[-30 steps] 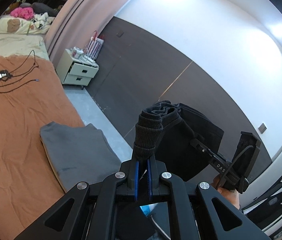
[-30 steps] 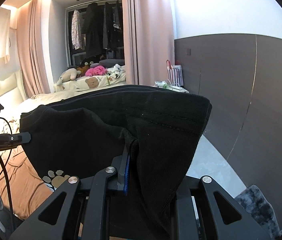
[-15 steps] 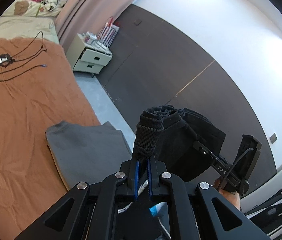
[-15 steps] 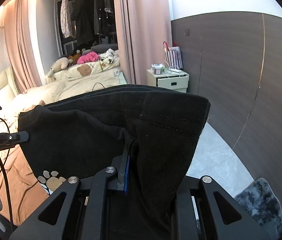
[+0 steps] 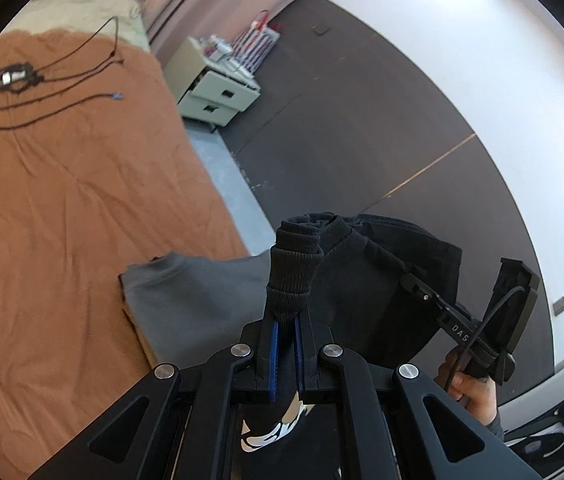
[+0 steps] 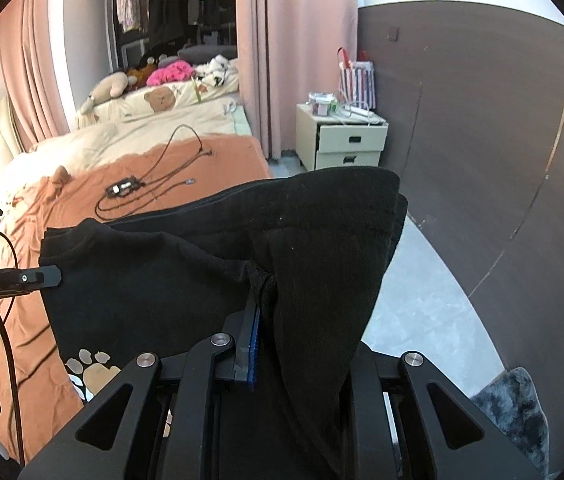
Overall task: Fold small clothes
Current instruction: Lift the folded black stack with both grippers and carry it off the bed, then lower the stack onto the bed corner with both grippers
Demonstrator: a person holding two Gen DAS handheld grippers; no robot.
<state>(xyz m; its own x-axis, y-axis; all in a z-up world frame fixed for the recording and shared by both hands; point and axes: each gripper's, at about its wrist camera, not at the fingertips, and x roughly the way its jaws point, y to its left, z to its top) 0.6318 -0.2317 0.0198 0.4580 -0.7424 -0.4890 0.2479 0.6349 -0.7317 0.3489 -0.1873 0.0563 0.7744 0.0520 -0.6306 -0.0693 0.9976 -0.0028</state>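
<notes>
We hold the black garment (image 6: 186,280) in the air above the orange bedspread (image 5: 62,220), stretched between both tools so it hangs flat for laying down. The left gripper (image 5: 287,322) has its fingers pinching a ribbed cuff or hem; the right gripper (image 6: 260,312) has its fingers clamped on a bunched edge. A folded grey garment (image 5: 194,304) lies on the bed just below, probably an earlier finished piece. The cloth covers the right fingertips, and its lower half is cut off. We cannot tell the garment's type.
</notes>
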